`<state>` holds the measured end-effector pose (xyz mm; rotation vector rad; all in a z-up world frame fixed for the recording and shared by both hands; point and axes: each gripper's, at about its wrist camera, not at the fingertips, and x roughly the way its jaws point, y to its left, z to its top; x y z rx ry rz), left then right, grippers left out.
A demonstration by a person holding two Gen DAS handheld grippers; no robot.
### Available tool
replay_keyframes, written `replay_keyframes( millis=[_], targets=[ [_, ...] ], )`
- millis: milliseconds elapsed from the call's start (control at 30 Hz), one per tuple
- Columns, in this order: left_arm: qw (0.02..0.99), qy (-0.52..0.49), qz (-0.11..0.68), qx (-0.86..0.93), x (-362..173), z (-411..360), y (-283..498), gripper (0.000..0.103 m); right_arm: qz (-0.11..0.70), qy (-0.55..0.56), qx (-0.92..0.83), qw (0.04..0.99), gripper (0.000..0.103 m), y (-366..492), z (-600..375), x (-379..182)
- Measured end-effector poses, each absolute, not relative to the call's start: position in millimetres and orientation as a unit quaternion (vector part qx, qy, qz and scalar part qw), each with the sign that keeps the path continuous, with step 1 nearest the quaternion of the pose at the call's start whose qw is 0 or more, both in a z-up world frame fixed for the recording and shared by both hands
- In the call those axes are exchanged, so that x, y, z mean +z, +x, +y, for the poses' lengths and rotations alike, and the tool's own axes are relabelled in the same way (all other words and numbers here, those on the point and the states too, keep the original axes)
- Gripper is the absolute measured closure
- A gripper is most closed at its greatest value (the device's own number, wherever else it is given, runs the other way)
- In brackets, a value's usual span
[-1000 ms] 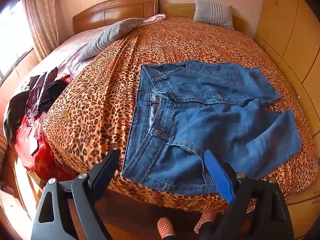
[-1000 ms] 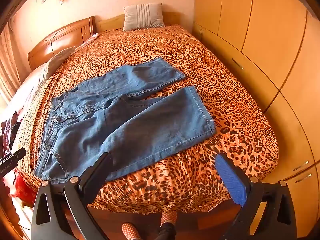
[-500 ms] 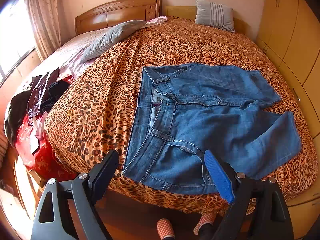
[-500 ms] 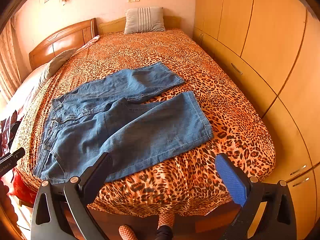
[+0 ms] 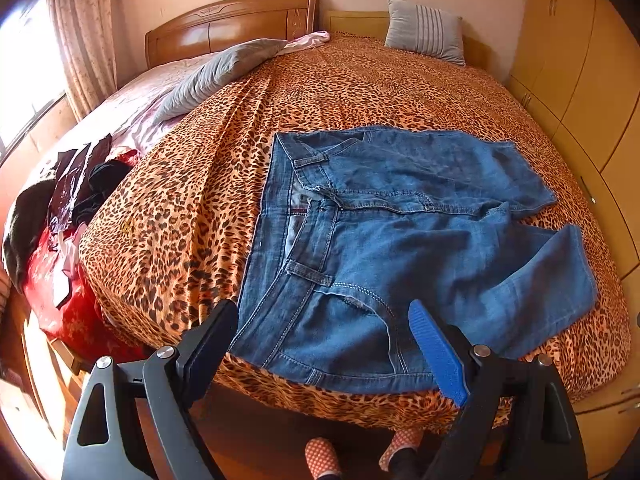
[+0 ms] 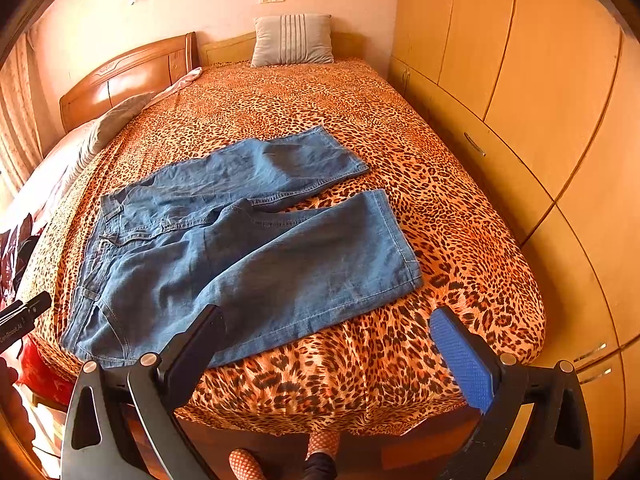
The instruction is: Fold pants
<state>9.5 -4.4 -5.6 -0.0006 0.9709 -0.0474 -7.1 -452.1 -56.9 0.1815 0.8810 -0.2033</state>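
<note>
The pants [image 5: 400,240] are blue denim, matt, with pale stitched seams. The bedspread [image 5: 360,80] under them is smooth leopard-print cloth. The headboard [image 5: 228,28] is glossy varnished wood. The wardrobe doors [image 6: 520,60] show a smooth satin wood-tone finish with metal handles. The left gripper [image 5: 324,342] and right gripper [image 6: 332,344] are matt black plastic with metal pins; each carries one ribbed blue pad.

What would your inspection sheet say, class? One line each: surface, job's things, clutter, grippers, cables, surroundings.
Surface: bed under a leopard-print cover.
Job's things: jeans spread flat, unfolded, waistband left, legs apart.
Clutter: dark and red clothes pile beside the bed; grey pillow, striped pillow.
Grippers: left gripper open above the waist corner; right gripper open near the leg hem; both empty.
Cables: nothing seen.
Surroundings: headboard, wardrobe, curtain.
</note>
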Motion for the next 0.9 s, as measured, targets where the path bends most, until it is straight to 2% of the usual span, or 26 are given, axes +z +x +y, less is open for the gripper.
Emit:
replay_keyframes(
  millis=[900],
  targets=[
    [0.88,-0.004,0.475,-0.016,-11.9,-20.9,26.5,0.016,0.437,0.081,-0.086,0.892,0.0,20.0,-459.2,-65.1]
  ],
)
